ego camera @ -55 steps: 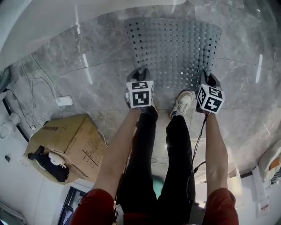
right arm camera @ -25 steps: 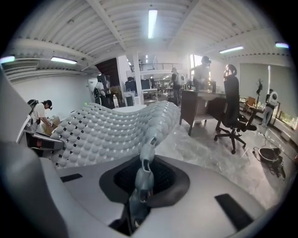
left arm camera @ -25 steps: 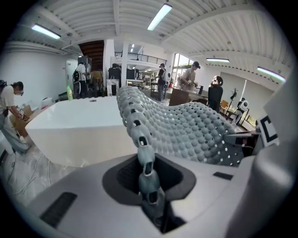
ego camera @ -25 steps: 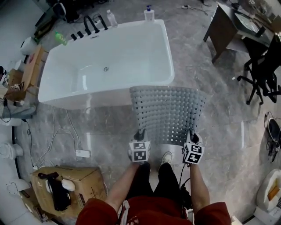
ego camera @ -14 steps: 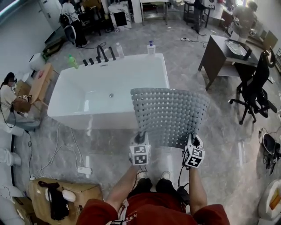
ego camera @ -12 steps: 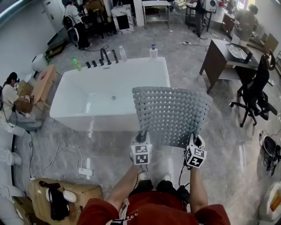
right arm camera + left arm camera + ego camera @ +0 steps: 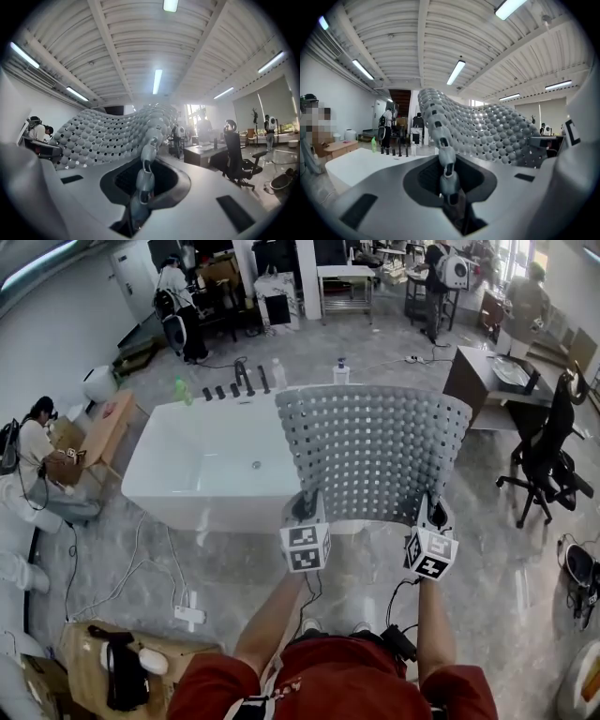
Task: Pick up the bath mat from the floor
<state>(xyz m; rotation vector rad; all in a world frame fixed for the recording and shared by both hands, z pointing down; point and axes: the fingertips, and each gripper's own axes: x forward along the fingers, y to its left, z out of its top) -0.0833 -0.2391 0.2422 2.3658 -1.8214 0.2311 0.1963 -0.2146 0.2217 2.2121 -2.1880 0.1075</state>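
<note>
Bath mat (image 7: pixel 375 451): grey, perforated, studded with rounded bumps. It is clear of the floor (image 7: pixel 141 559) and held out in front of the person at about waist level, spread between 2 grippers.

- Hold points: the 2 near corners, 1 per gripper. The near edge runs between them and the far edge hangs free.
- Left gripper (image 7: pixel 302 507): jaws nearly together, pinched on the mat's left near corner, with the thin edge sandwiched between the pads in the left gripper view.
- Right gripper (image 7: pixel 433 514): same narrow pinch on the right near corner, with the edge visibly clamped in the right gripper view.

Handling, as judged:
- Looks rubbery and fairly light. It carries its own span outward without collapsing, yet bows and ripples across the sheet, so it is springy rather than rigid.
- Not fragile.
- The thin edge between narrow pads could creep out if swung. Corner grips keep it spread, and a single-point hold would likely let it fold.

Surroundings: white bathtub (image 7: pixel 206 465) beyond and to the left of the mat, with a bottle (image 7: pixel 340 371) on its rim. A cardboard box (image 7: pixel 94 652) sits on the floor near left. A desk (image 7: pixel 497 381) and an office chair (image 7: pixel 548 446) stand to the right.
</note>
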